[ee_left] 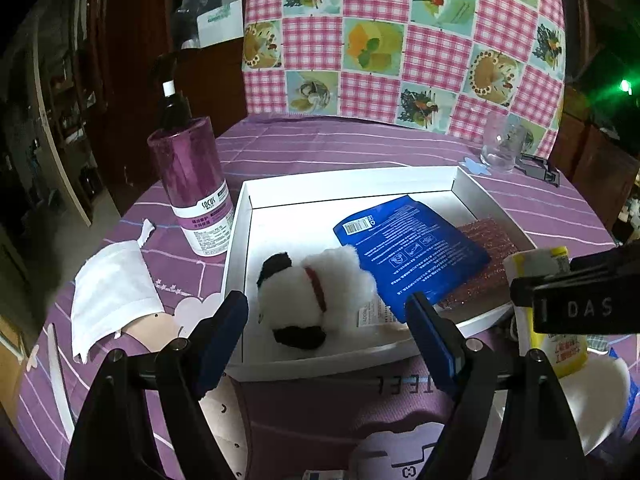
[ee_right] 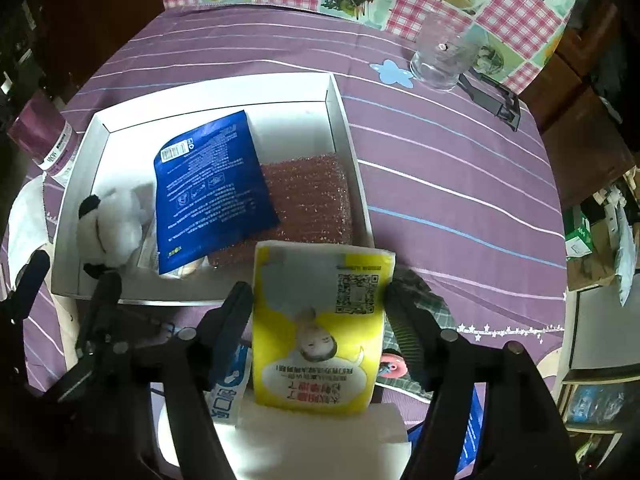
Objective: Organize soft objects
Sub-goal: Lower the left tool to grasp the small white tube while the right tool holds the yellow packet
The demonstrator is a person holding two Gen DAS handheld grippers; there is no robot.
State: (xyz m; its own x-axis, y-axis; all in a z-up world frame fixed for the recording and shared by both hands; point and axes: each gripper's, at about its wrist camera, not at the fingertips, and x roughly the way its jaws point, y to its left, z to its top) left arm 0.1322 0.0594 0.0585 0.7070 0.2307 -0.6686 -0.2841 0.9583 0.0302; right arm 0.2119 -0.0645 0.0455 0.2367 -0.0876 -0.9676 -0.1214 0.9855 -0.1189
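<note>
Your right tongs (ee_right: 318, 300) grip a yellow tissue pack (ee_right: 320, 328) between both pads, just near of the white tray (ee_right: 340, 92); your left tongs (ee_left: 328, 312) stand wide and empty, at the near edge of the tray holding the plush panda (ee_left: 312, 296), blue pouch (ee_left: 412, 248) and glittery sponge (ee_left: 484, 260)

The purple bottle (ee_left: 192, 188), left of the open left jaws and beyond them, reads "SOCUS". "DAS" stands on the right gripper (ee_left: 576, 304). The yellow pack (ee_right: 320, 328) between the right jaws bears a QR code; its other print is unreadable.
</note>
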